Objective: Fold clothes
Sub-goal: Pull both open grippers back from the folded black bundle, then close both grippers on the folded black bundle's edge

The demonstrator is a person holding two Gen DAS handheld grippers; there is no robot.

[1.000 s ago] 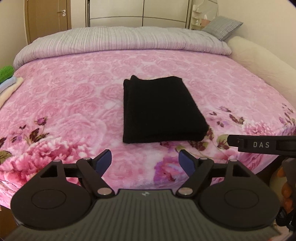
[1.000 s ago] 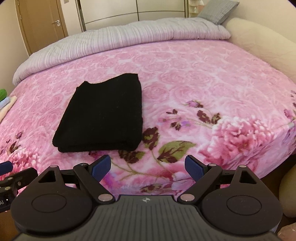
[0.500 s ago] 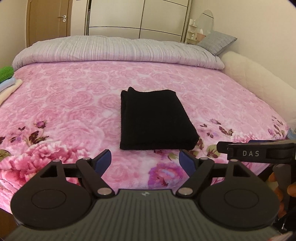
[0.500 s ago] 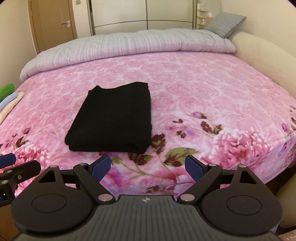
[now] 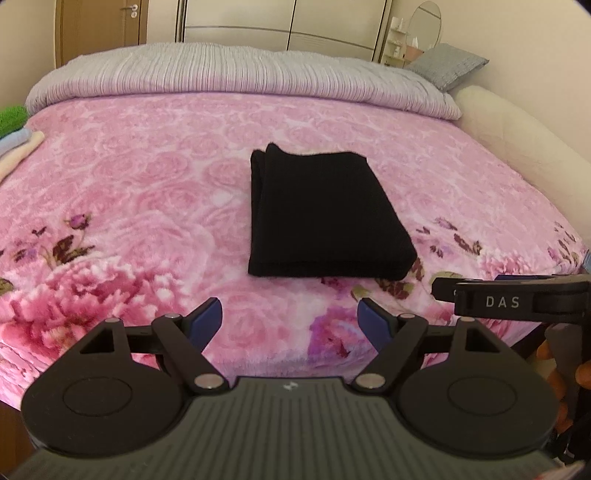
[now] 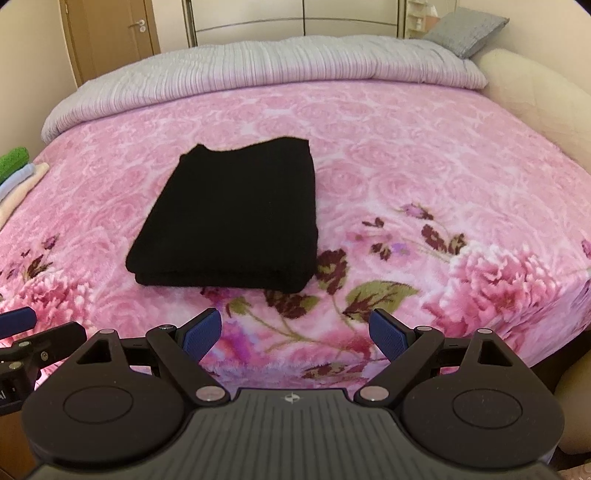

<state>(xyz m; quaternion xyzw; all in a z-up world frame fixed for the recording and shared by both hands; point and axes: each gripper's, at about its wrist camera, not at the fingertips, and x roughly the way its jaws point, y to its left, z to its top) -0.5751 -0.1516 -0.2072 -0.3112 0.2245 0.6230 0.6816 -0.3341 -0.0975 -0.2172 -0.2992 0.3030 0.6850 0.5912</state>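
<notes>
- Stack of folded cloths in green, pale blue and cream at the far left edge of the bed, well apart from everything else.
- Left gripper, black with blue pads, hanging over the near edge of the bed; its jaws stand wide apart with nothing between them but the blanket below.
- Pink fleece blanket with a rose pattern covering the bed (a grey ribbed duvet lies along its far side).
- Black knitted garment, folded into a thick rectangle, lying flat near the middle of the blanket, beyond both grippers and touched by neither; its layered fold edges face the cameras.
- Right gripper, same make, held just beside the left one; its jaws are also spread wide and hold nothing.
- Grey square cushion at the far right corner, next to the cream padded bed frame.
</notes>
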